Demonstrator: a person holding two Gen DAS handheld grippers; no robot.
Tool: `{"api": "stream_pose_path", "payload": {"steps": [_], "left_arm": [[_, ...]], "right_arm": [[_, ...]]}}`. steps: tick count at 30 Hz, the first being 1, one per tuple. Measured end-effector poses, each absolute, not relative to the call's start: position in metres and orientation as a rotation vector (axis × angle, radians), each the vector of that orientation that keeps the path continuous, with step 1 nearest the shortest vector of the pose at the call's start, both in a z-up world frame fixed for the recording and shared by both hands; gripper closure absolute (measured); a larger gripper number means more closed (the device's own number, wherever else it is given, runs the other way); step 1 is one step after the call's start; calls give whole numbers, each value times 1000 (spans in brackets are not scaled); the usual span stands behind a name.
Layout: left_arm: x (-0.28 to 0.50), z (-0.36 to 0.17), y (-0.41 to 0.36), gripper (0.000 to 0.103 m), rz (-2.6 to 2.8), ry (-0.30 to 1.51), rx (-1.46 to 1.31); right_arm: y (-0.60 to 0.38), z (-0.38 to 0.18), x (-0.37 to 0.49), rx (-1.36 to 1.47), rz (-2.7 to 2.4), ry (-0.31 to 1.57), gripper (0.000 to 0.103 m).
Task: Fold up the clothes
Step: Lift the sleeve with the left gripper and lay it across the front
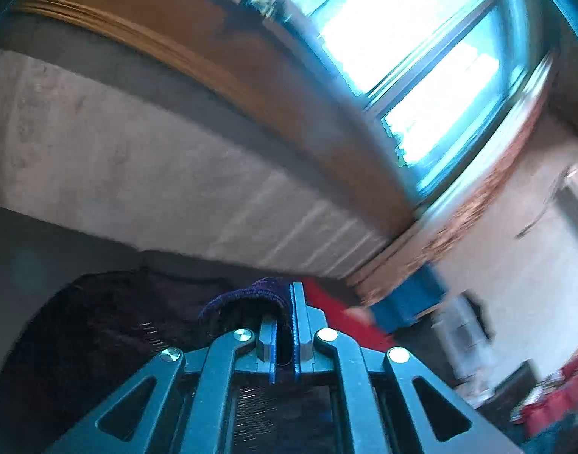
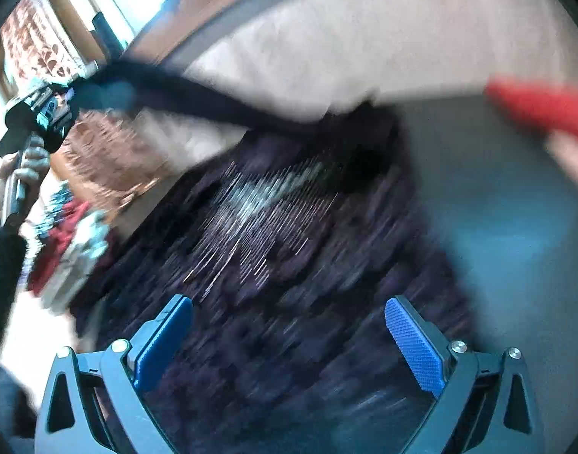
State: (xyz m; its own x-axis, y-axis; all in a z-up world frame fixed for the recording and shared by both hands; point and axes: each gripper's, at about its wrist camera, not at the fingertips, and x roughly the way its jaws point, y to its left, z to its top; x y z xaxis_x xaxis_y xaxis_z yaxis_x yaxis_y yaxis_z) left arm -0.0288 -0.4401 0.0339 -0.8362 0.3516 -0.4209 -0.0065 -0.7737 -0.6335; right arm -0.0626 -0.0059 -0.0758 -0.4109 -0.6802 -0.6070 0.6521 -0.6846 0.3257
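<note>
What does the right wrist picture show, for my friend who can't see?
A dark purple knitted garment lies blurred between the open blue-padded right gripper. The left gripper pulls one dark sleeve upward.

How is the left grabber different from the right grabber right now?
The left gripper is shut, its blue pads pinching a cuff of the dark purple garment; the right gripper stands wide open with nothing pinched. The left one pulls a strip of cloth up off the bed; the right one only hovers above the garment. Both have blue pads.
</note>
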Motion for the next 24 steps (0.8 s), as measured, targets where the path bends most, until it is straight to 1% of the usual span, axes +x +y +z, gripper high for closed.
{"api": "stream_pose_path", "payload": {"steps": [1,3,5,7,10,12,13,14,15,16,17,20,22,23,24], "left_arm": [[-32,31,-440,99,2668,-945,-807],[-29,32,-447,99,2664,-985,-745],[-18,38,-461,99,2647,-1070,-621],[-11,47,-473,99,2642,-1118,-543],[-12,47,-473,99,2651,-1093,-591],[-18,41,-468,99,2650,-1068,-657],[-20,36,-466,99,2642,-1060,-678],[-22,34,-464,99,2632,-1053,-693],[-24,31,-462,99,2623,-1047,-704],[-25,30,-461,99,2609,-1048,-701],[-24,28,-460,99,2588,-1058,-681],[-21,25,-453,99,2564,-1052,-637],[-26,9,-445,99,2609,-1006,-739],[-30,-7,-441,99,2636,-975,-820],[-32,-22,-439,99,2649,-962,-895]], "right_arm": [[-2,-67,-67,889,-2193,-21,0],[-4,-63,-85,874,-2246,52,0],[-13,-71,-107,920,-2250,111,1],[-24,-80,-128,978,-2246,131,4],[-43,-90,-152,1031,-2245,193,6],[-58,-96,-164,1054,-2246,246,11],[-63,-99,-169,1071,-2233,240,12],[-67,-100,-176,1096,-2228,230,23],[-70,-101,-181,1102,-2233,203,51],[-70,-102,-185,1111,-2242,192,70],[-70,-103,-189,1121,-2252,184,95],[-62,-102,-190,1111,-2330,212,95],[-45,-100,-186,1100,-2393,189,95],[-35,-100,-186,1106,-2382,124,92],[-26,-104,-186,1136,-2371,90,83]]}}
